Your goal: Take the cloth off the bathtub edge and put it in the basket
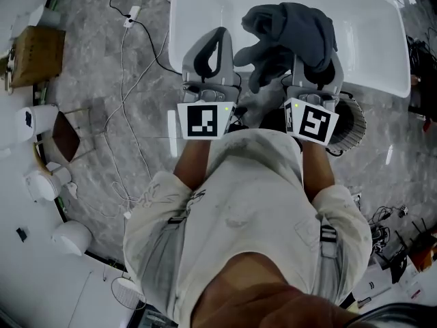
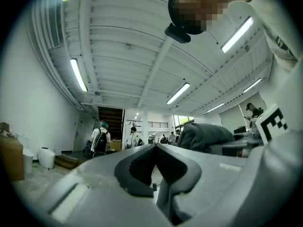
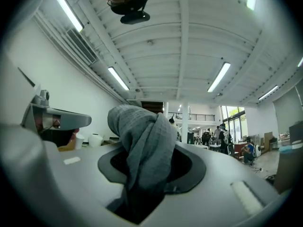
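Cloth point(image 1: 293, 33) pinched in right gripper point(image 1: 315, 59) above bathtub point(image 1: 372, 43); left gripper point(image 1: 217, 38) closed, empty. Carrying step, seemingly. Next: swing to basket point(image 1: 352, 124) beside bathtub's near edge, then release.

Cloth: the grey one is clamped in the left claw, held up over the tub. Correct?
Wrong claw. The grey cloth is clamped in the right claw, held up over the tub; the right gripper view shows it between those jaws. The left claw is shut on nothing.
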Motion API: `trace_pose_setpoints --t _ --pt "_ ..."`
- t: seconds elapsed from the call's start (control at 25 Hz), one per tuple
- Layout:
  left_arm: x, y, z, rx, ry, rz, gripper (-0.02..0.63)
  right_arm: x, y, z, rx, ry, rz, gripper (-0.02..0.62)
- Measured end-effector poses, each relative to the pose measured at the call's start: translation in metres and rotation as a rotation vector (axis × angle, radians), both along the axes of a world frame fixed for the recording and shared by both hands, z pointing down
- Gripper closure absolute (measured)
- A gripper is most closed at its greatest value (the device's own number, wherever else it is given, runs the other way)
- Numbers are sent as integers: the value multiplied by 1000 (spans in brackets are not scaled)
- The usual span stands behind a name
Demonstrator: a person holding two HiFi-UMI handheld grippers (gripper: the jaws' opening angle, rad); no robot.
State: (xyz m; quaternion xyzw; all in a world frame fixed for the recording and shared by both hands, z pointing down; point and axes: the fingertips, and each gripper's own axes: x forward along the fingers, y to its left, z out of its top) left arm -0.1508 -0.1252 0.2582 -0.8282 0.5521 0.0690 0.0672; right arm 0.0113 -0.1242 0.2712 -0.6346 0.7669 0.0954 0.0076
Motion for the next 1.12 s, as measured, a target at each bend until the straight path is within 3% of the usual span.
trace_pose_setpoints --t 0.2,0.52,1.12 --pt "11 -5 -22 43 6 31 606 16 3 -35 88 6 48 435" --pt "68 -14 -27 63 -1 158 606 72 15 -47 94 -10 168 434" --pt "262 -3 -21 44 23 575 606 243 99 -49 77 28 589 434"
